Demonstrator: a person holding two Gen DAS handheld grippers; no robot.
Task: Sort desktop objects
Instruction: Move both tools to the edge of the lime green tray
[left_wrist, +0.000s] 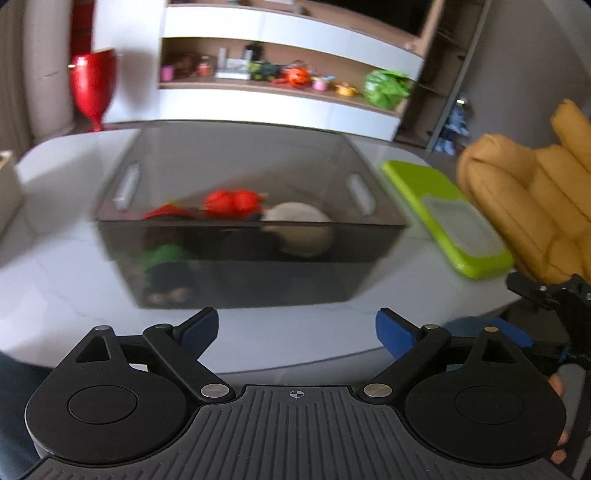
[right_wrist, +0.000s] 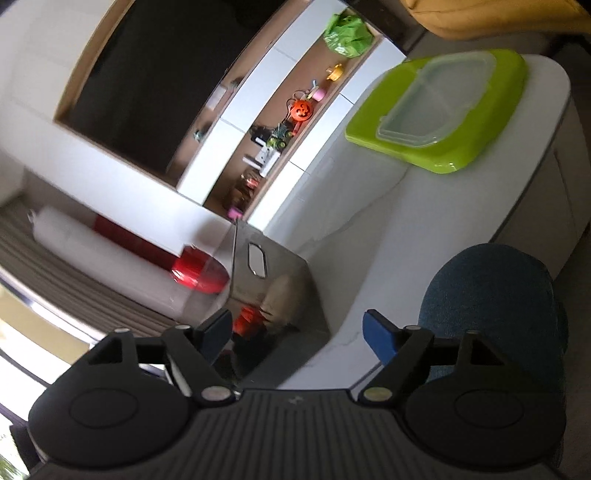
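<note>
We saw the white counter (left_wrist: 55, 258) carrying everything, and dead centre on it sat the smoky see-through bin (left_wrist: 251, 251), with slot handles cut into both end walls. It already had stuff in it: a red toy (left_wrist: 231, 201) up top, a beige round thing (left_wrist: 299, 229) to its right, and something green (left_wrist: 166, 254) low against the front wall, too blurry for us to name. Just beside the bin on its right lay the lime green tray (left_wrist: 413, 184) with a clear lid (left_wrist: 461, 227) resting on it.

The left wrist view gave us the mustard chair (left_wrist: 524, 206) past the tray and the whole bin front-on. The right wrist view was rolled sideways and only caught the bin's end wall, but showed the lid's divided shape way better, plus a blue seat (right_wrist: 491, 306) by the counter edge.

Left gripper (left_wrist: 295, 332) had its fingers spread wide, holding nothing, hovering short of the bin. Right gripper (right_wrist: 297, 332) was the same, wide apart and empty.
</note>
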